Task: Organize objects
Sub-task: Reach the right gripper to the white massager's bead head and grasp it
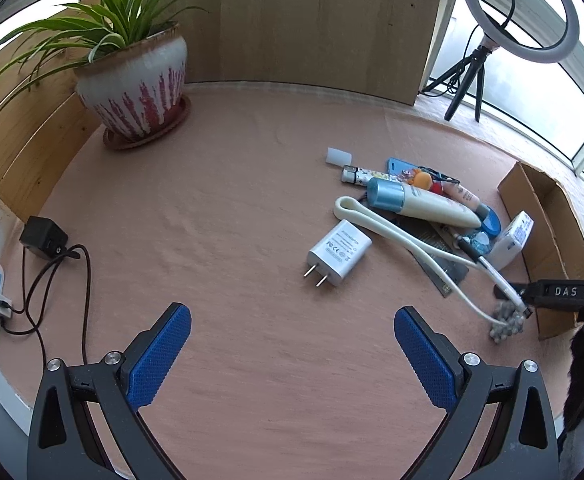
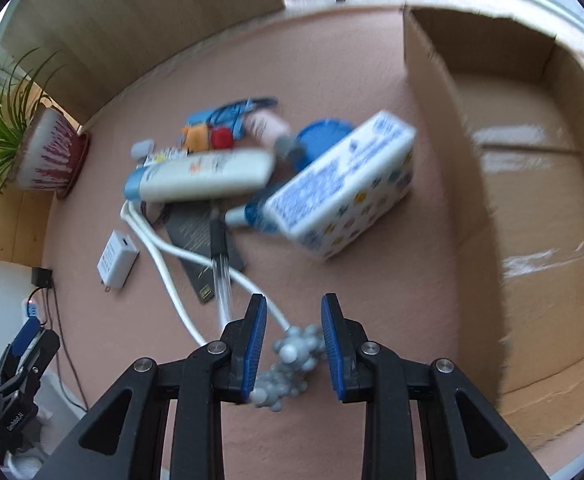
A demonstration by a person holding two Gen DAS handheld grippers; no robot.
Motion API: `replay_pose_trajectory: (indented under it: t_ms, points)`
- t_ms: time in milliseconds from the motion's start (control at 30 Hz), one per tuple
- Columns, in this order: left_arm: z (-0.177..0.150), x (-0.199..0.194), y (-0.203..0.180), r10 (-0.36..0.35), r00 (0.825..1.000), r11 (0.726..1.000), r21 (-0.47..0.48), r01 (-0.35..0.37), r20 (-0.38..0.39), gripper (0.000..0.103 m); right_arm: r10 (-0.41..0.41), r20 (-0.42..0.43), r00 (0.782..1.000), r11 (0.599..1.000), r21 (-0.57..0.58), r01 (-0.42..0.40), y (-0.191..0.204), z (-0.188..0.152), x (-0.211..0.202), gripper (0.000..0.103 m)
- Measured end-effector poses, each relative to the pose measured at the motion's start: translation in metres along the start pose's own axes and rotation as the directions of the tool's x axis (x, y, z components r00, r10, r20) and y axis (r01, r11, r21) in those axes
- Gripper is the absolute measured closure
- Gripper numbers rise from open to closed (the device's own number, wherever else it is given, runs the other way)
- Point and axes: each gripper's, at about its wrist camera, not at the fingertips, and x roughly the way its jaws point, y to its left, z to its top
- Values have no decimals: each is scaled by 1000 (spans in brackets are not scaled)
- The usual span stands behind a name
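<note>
Right gripper (image 2: 294, 344) over the bead string, ready to box it

Its jaws stand narrowly parted astride the grey bead string (image 2: 292, 354), not visibly pinching; the cardboard box (image 2: 532, 208) lies just right. The left gripper (image 1: 292, 344) is spread wide, holding nothing.

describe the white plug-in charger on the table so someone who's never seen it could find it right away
Start from the cardboard box at the table's right edge and cross the clutter pile beside it. The white wall charger lies alone on the pink cloth, with two bare metal prongs.
</note>
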Motion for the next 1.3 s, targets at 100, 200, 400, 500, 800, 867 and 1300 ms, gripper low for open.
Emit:
replay_pose_trajectory:
  t_ms: [100, 200, 400, 500, 800, 867, 1300]
  points:
    - [0, 2, 1, 2, 1000, 1000, -5, -2, -1, 0, 104, -64, 993, 994, 53, -101, 3, -10, 13, 75]
    - [2, 2, 6, 8, 1000, 1000, -14, -8, 1, 0, 151, -97, 984, 989, 21, -149, 25, -22, 21, 75]
    - [6, 2, 22, 30, 1000, 998, -47, -30, 0, 0, 227, -159, 961, 968, -70, -240, 70, -47, 26, 75]
    - [5, 3, 27, 37, 999, 998, -56, -38, -3, 0, 261, -188, 947, 956, -89, -281, 78, -50, 24, 75]
    - [-11, 14, 13, -19, 998, 1000, -22, 18, -64, 0, -19, -25, 1000, 974, -227, 13, 67, -41, -2, 75]
    - [-15, 18, 5, -64, 994, 998, -23, 62, -86, 0, -24, -24, 999, 970, -241, 17, 68, -40, -3, 75]
    - [-24, 32, -45, -182, 973, 983, -1, 184, -142, 18, -24, -57, 998, 950, -313, 5, 67, -44, 3, 78]
